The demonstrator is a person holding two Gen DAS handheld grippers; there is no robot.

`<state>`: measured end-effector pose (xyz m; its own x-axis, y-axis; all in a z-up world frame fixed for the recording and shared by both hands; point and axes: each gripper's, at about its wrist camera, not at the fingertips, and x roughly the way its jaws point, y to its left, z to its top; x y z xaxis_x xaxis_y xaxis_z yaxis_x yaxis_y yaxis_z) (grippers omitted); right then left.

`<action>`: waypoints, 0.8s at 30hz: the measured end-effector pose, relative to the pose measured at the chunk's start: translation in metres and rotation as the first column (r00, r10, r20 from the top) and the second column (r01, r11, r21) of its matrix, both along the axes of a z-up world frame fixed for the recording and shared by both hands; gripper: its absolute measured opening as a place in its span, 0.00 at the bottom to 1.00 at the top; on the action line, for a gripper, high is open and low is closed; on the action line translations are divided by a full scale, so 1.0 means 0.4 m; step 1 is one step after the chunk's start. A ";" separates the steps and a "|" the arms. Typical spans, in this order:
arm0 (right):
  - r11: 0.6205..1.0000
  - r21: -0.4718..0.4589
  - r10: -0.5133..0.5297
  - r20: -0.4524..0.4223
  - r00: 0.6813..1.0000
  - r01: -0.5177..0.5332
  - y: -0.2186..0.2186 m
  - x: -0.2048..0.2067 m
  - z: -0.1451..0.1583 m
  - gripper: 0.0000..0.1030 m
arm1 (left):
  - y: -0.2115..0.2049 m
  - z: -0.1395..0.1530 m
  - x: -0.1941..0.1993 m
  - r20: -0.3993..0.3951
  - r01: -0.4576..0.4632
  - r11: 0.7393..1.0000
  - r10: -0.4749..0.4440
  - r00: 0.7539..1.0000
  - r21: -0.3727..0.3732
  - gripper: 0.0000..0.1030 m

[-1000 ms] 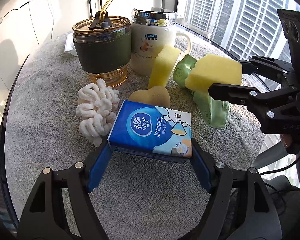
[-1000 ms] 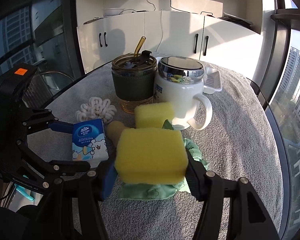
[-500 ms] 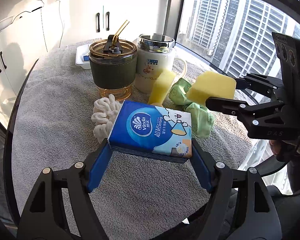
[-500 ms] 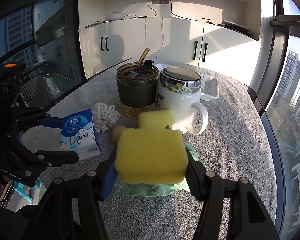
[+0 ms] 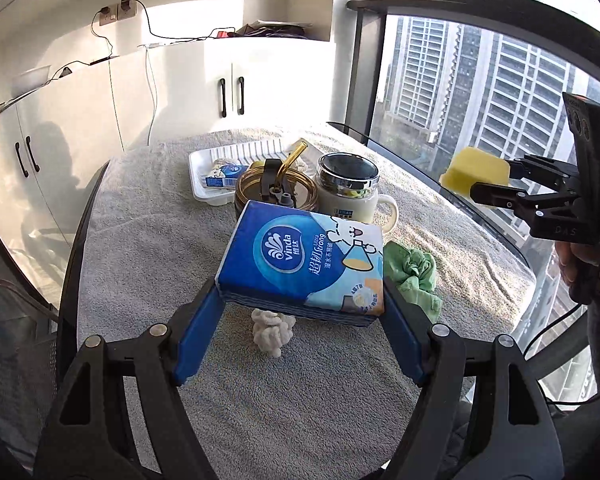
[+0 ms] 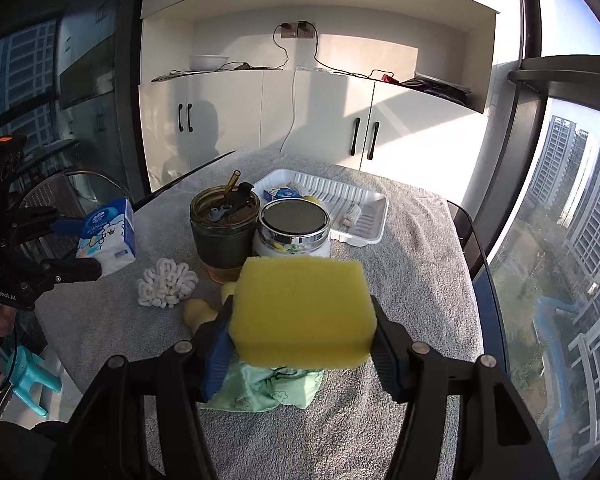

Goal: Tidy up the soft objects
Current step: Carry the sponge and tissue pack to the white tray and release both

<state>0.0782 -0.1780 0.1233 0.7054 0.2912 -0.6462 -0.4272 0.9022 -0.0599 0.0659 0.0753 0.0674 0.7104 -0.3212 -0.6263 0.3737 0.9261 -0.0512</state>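
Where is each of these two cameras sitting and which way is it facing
Left wrist: on the left gripper, looking down along its fingers at the tissue pack it clamps, over the towel-covered table; the right gripper and a hand show at right.
Right wrist: on the right gripper, facing the white cabinets, clamping the yellow sponge; the left gripper shows at left.
Shared: both see the white tray, lidded cup, mug and green cloth.
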 end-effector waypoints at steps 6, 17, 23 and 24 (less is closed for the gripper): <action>0.999 -0.040 -0.005 0.082 0.997 0.009 -0.042 0.086 0.104 0.61 | 0.043 0.098 0.109 0.085 -0.025 0.999 0.021 0.996 0.037 0.72; 0.997 -0.082 0.018 0.061 0.998 -0.013 -0.052 0.415 0.164 0.61 | 0.110 0.134 0.526 0.042 -0.056 0.997 0.054 0.998 0.051 0.72; 0.994 -0.104 0.031 0.008 0.999 -0.030 -0.032 0.591 0.110 0.61 | 0.082 0.049 0.707 -0.016 -0.037 0.996 0.038 0.999 0.077 0.72; 0.994 -0.109 0.033 -0.003 0.999 -0.033 -0.026 0.621 0.093 0.61 | 0.071 0.030 0.732 -0.026 -0.032 0.996 0.035 0.999 0.088 0.72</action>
<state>0.3267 -0.1884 0.1604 0.6958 0.2419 -0.6763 -0.4566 0.8758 -0.1564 0.3588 0.1038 0.0796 0.7021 -0.2408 -0.6702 0.3420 0.9395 0.0207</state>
